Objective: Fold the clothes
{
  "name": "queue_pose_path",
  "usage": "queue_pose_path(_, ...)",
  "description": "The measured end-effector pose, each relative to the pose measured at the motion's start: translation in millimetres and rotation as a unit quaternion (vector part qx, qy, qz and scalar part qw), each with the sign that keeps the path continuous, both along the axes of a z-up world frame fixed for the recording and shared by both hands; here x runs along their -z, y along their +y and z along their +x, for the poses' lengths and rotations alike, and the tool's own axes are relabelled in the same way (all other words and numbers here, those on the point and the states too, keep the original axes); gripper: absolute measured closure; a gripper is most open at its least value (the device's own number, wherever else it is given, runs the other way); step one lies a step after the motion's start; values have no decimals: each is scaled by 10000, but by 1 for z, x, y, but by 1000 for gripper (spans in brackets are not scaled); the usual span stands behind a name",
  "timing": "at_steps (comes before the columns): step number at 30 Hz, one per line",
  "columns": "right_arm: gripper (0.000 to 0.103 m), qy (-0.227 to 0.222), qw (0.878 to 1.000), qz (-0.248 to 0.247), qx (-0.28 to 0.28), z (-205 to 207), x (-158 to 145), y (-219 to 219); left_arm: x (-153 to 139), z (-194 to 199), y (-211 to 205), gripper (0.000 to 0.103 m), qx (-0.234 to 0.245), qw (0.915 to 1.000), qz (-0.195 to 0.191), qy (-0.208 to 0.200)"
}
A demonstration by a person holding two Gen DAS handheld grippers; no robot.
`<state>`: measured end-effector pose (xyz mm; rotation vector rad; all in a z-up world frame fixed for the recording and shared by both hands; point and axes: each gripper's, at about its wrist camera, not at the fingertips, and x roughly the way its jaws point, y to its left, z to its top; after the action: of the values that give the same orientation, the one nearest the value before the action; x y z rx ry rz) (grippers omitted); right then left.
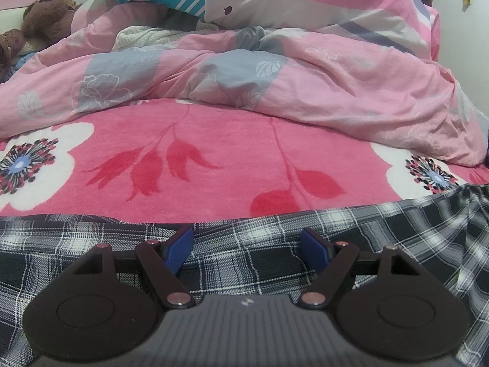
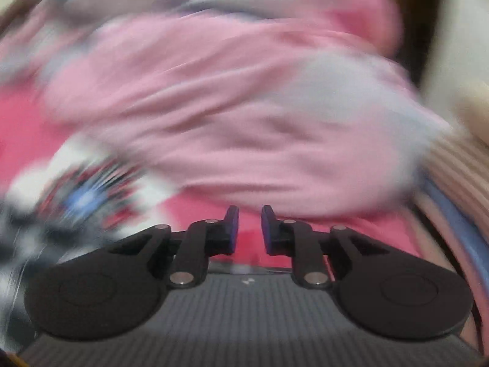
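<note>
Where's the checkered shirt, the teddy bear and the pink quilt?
checkered shirt (image 1: pixel 275 244): left wrist view, cloth between the pads.
teddy bear (image 1: pixel 49 12): left wrist view, its brown head.
pink quilt (image 1: pixel 351 91): left wrist view, rumpled middle.

The left gripper (image 1: pixel 247 249) points forward and downward, its blue-padded fingers (image 1: pixel 180 249) spread wide with nothing pressed between them. The right gripper (image 2: pixel 250 229) also tilts downward, its fingers (image 2: pixel 232 229) parted by a narrow, empty gap

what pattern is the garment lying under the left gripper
A black, grey and white plaid check on the garment, clearest in the left wrist view.
</note>
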<state>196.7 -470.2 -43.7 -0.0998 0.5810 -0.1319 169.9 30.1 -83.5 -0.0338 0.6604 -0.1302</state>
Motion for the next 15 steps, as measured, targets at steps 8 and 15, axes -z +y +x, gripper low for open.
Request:
queue_pose_path(8,60,70,9718,2124,1021,-41,13,-98,0,0,-1,25,-5,10000,51,-1)
queue_pose_path(15,71,304,9508,2802,1287,-34,44,-104,0,0,-3,25,-13,10000,96,0)
